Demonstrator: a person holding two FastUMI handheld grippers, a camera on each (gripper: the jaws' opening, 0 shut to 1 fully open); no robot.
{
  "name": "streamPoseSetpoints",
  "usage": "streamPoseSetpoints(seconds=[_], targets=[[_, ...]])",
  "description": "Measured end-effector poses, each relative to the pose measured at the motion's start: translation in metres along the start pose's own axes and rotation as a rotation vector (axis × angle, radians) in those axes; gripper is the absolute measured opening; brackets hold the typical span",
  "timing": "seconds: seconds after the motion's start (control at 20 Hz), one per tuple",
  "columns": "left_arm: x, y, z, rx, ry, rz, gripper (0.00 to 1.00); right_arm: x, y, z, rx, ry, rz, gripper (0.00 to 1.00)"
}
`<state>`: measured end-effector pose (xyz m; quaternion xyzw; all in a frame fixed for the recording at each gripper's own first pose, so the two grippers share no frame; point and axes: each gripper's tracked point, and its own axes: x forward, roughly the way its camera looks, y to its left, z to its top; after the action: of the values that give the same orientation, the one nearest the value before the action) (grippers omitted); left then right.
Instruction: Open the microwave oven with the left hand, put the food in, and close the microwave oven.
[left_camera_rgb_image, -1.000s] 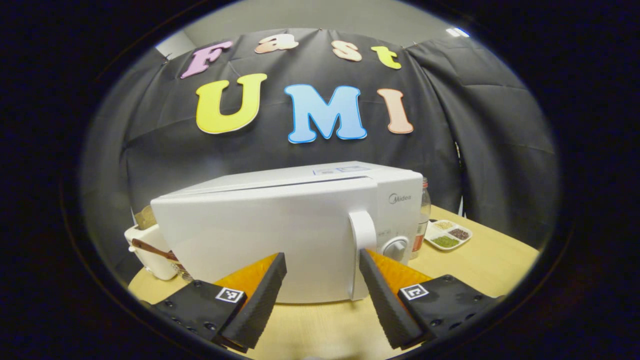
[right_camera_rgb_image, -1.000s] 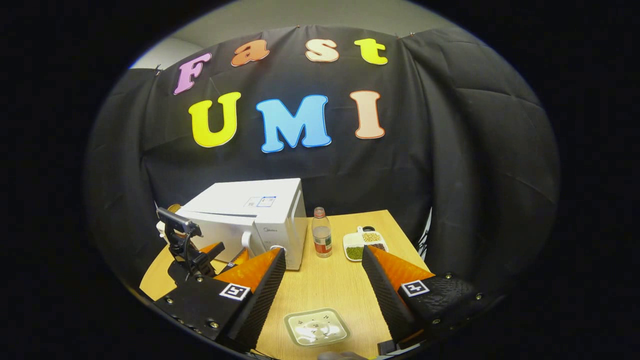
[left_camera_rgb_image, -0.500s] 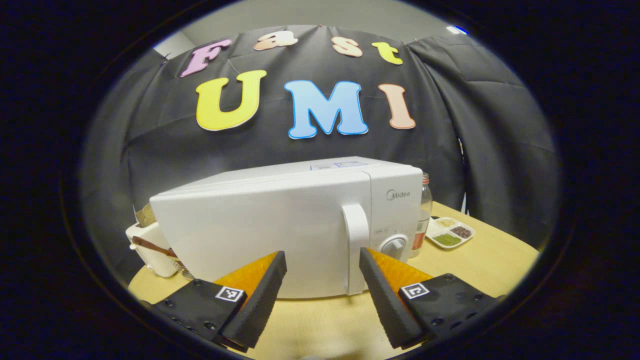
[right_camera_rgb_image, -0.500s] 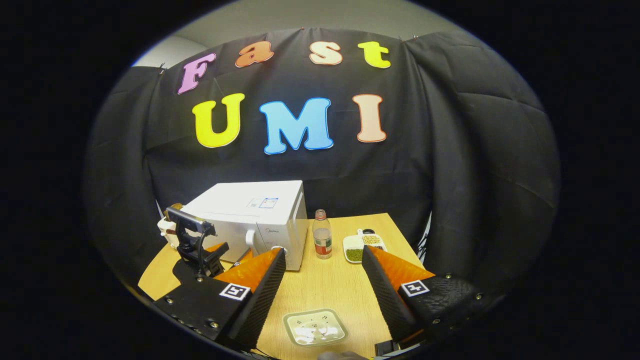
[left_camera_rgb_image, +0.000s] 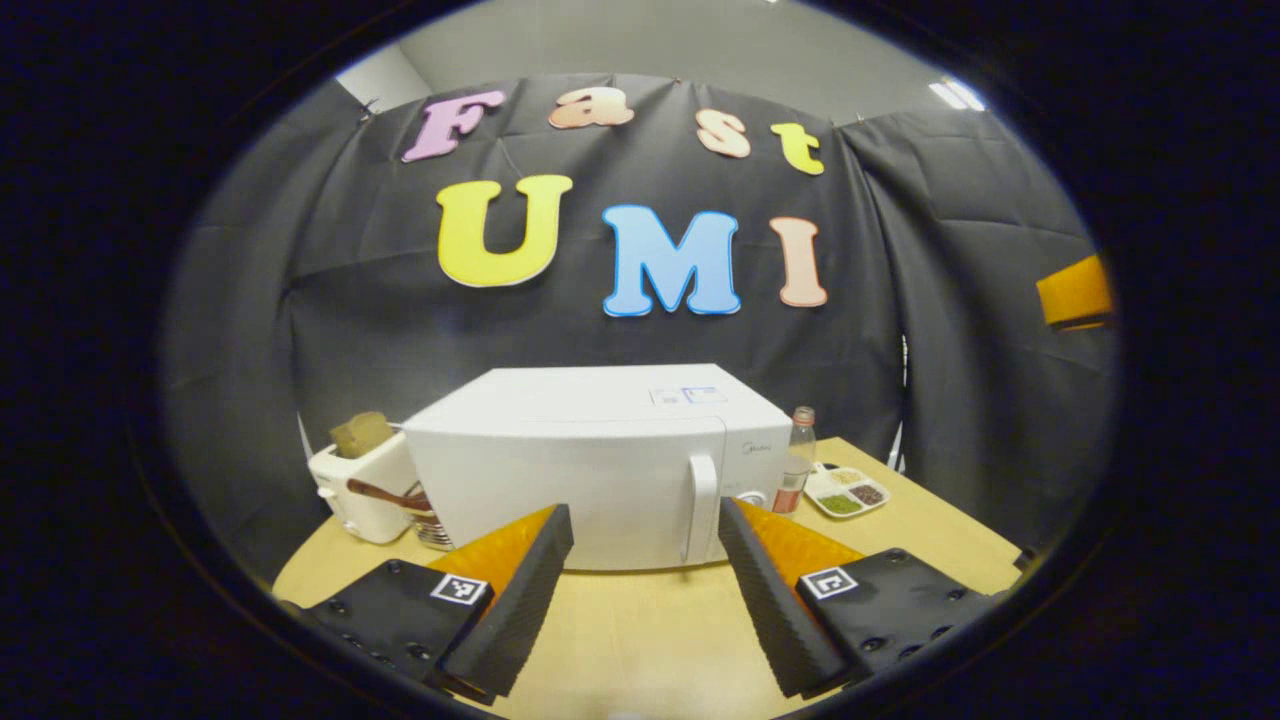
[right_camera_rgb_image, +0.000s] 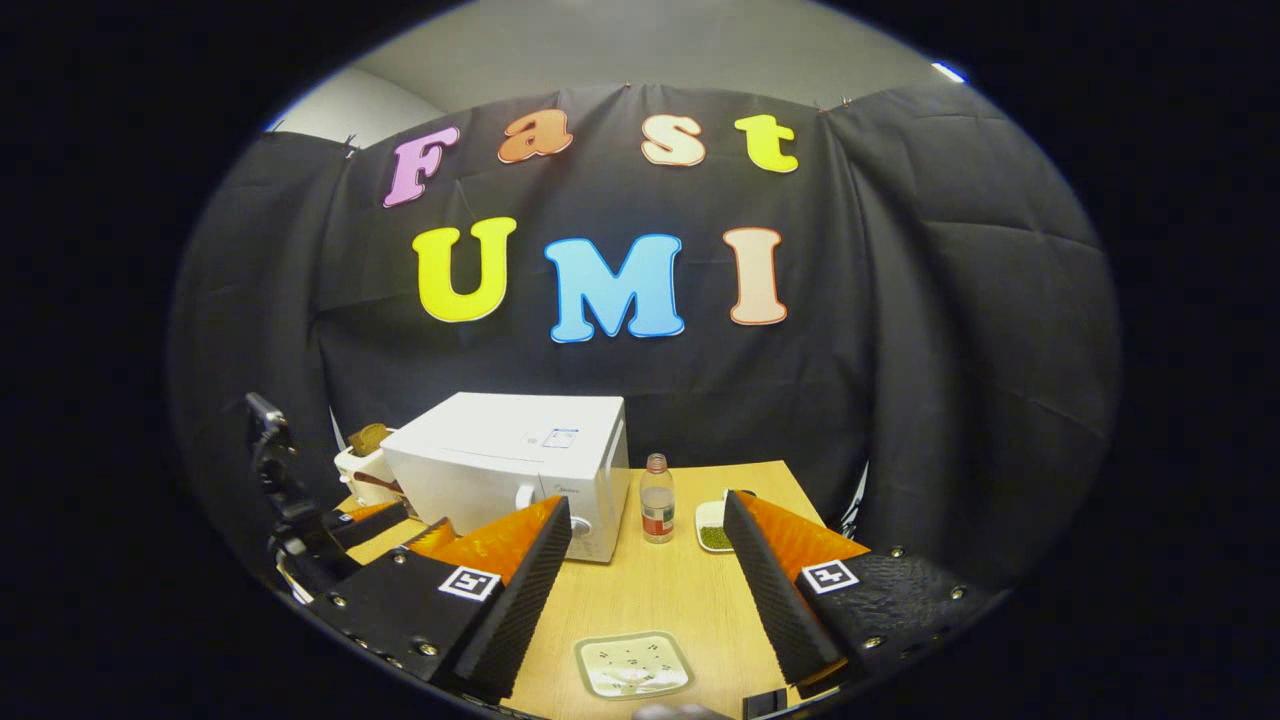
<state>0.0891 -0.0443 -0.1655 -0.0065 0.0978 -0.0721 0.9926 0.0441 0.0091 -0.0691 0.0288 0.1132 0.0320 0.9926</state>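
Surface (left_camera_rgb_image: 640, 620) clear-ish, microwave (left_camera_rgb_image: 590, 460) door shut, both hand-held grippers (left_camera_rgb_image: 645, 560) (right_camera_rgb_image: 648, 560) wide and empty; risk: tray (right_camera_rgb_image: 634, 665) possibly left outside.

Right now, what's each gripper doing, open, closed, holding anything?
Left gripper: open, empty, short of the microwave.
Right gripper: open, empty, above the plate.

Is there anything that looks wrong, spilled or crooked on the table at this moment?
Nothing stands out. The microwave oven stands square with its door shut, the bottle is upright, the divided dish of grains sits flat, and the square plate lies level on the table. Both grippers are open, holding nothing.
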Motion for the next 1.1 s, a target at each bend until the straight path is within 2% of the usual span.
streamPoseSetpoints(seconds=[0.15, 0.3, 0.55, 0.9, 1.1], targets=[[-0.051, 0.02, 0.044, -0.018, -0.053, 0.026, 0.99, -0.012, 0.005, 0.004, -0.001, -0.034, 0.01, 0.94], [-0.092, 0.045, 0.083, -0.022, -0.088, 0.091, 0.99, -0.023, 0.005, 0.012, -0.029, -0.077, -0.009, 0.94], [-0.142, 0.053, 0.141, -0.026, -0.186, 0.124, 0.96, -0.038, 0.003, 0.028, -0.009, -0.133, -0.04, 0.94], [-0.166, 0.064, 0.157, 0.024, -0.218, 0.175, 0.94, -0.052, 0.003, 0.048, -0.011, -0.192, -0.061, 0.94], [-0.168, 0.065, 0.157, 0.013, -0.217, 0.17, 0.94, -0.057, 0.007, 0.046, -0.021, -0.189, -0.057, 0.93]])
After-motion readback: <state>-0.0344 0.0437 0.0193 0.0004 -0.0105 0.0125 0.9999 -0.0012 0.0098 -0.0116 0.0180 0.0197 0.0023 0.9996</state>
